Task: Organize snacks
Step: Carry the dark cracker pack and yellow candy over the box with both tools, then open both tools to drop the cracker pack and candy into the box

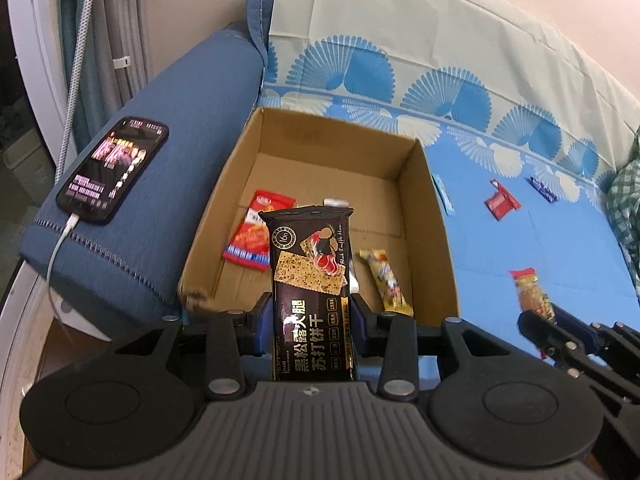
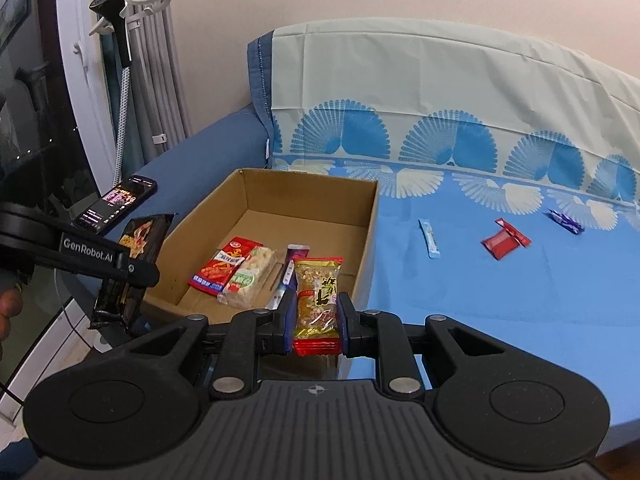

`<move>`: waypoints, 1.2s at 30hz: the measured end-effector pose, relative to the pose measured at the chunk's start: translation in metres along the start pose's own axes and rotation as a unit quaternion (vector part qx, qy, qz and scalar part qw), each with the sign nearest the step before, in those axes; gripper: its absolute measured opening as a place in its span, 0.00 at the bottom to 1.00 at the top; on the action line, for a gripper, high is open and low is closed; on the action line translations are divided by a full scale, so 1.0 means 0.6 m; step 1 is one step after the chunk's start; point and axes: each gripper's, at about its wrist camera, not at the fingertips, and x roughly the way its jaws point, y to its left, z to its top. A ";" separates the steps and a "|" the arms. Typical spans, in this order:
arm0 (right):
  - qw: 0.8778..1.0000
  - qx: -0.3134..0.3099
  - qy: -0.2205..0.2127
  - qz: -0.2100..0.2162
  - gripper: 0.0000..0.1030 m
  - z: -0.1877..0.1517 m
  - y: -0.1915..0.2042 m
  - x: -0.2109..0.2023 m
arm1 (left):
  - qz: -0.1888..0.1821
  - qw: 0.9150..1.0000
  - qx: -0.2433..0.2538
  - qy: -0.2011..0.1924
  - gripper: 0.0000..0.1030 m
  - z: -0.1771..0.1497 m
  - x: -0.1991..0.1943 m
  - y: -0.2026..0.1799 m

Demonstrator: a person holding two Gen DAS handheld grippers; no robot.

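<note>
My left gripper (image 1: 312, 306) is shut on a black cracker packet (image 1: 310, 264), which stands upright over the near edge of an open cardboard box (image 1: 424, 184). Inside the box lie a red snack packet (image 1: 256, 236) and a yellow one (image 1: 386, 284). My right gripper (image 2: 317, 304) is shut on a clear peanut bar with red ends (image 2: 318, 300), near the box's front right corner (image 2: 372, 236). The right wrist view also shows a green-and-white packet (image 2: 250, 276) and a purple-and-white stick (image 2: 288, 272) in the box.
A light blue stick (image 2: 430, 238), a red packet (image 2: 504, 240) and a purple packet (image 2: 564, 220) lie loose on the blue cloth right of the box. A phone on a charging cable (image 1: 112, 168) rests on the sofa arm to the left.
</note>
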 end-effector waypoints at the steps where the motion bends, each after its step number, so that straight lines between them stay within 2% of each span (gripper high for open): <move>1: 1.000 -0.002 0.001 0.001 0.21 0.005 0.001 0.008 | -0.001 1.000 -0.001 -0.001 0.42 0.008 0.005 0.001; 11: 1.000 -0.008 0.014 0.016 0.21 0.057 0.006 0.113 | -0.001 1.000 -0.002 0.008 0.42 0.085 0.082 0.002; 19: 0.999 0.001 0.031 0.024 0.21 0.084 -0.004 0.211 | 0.010 1.000 0.010 0.025 0.42 0.125 0.159 0.007; 28: 0.998 0.008 0.060 0.022 0.21 0.087 -0.014 0.304 | 0.022 0.998 0.024 0.051 0.42 0.141 0.238 0.009; 36: 0.996 0.011 0.081 0.025 0.22 0.081 -0.016 0.347 | 0.047 0.996 0.038 0.062 0.42 0.143 0.286 0.007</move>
